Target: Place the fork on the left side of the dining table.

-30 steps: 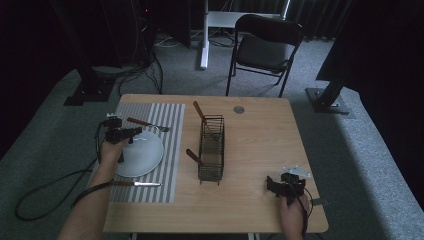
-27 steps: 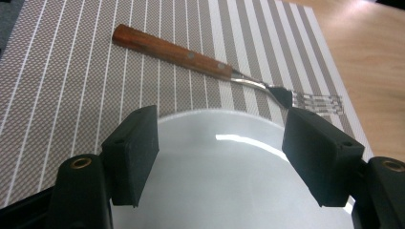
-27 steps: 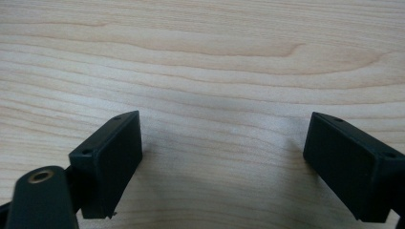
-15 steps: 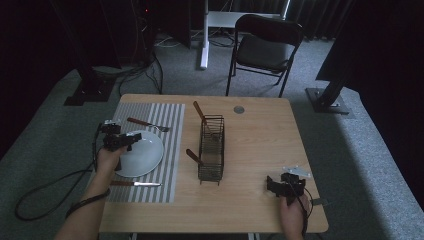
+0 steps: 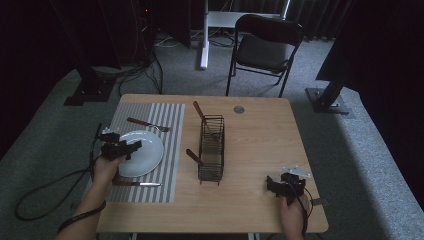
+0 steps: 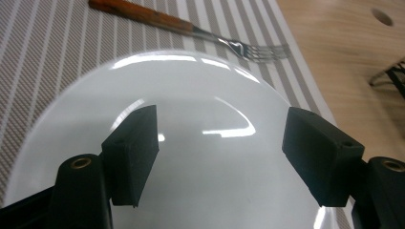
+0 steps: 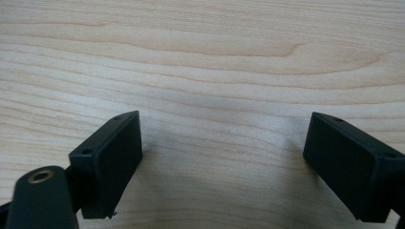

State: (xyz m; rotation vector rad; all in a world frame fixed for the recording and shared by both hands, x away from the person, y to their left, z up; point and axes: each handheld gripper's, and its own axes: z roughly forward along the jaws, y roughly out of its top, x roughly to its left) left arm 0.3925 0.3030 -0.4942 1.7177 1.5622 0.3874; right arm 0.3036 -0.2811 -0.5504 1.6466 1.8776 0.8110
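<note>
A white plate lies on a striped placemat at the table's left. My left gripper hovers over the plate's left part, open, with nothing between its black jaws. In the left gripper view the plate shines beneath the left gripper, and a wooden-handled fork lies beyond the rim. That fork rests behind the plate, and a knife lies in front of it. My right gripper sits open near the front right edge, above bare wood.
A black wire basket stands mid-table, with wooden handles sticking out of it at the back and at the left side. A small round hole cover sits at the far edge. A folding chair stands beyond the table.
My left gripper has drawn back toward the table's near edge along the plate's left side, jaws unchanged. The right gripper has stayed where it was.
</note>
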